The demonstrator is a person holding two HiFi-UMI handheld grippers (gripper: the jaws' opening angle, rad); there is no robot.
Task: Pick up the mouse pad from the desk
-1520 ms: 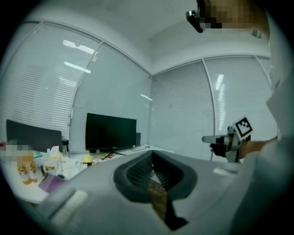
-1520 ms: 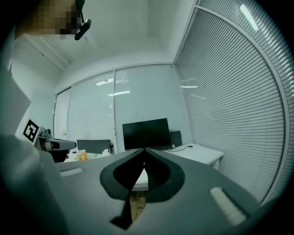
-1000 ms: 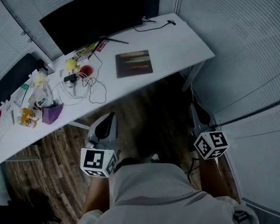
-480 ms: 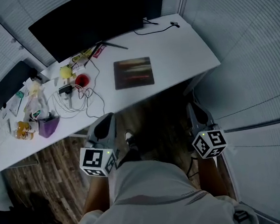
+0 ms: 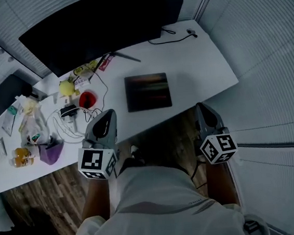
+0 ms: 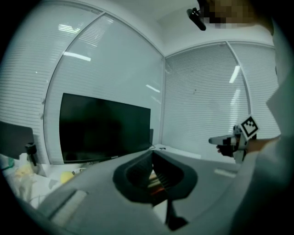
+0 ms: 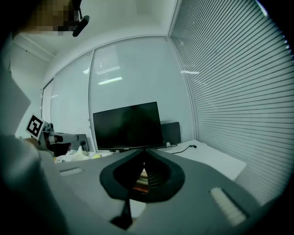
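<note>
Head view: open shut, empty left gripper (image 5: 106,116) and right gripper (image 5: 202,107), reach to pad (image 5: 148,92) at 12 o'clock, pinch near edge.

desk (image 5: 204,66): smooth white top, matt, no grain
mouse pad (image 5: 148,92): dark, matt, cloth-like face with faint coloured streaks
monitor (image 5: 95,26), far side: black screen, slightly glossy
floor (image 5: 34,189), near left: brown wood planks, grain showing
blinds (image 5: 263,34), right: pale, finely ribbed slats
left gripper (image 5: 109,113): grey plastic shell, matt and smooth
right gripper (image 5: 200,105): same grey matt plastic
shirt (image 5: 161,201), near: light cloth, soft folds
</note>
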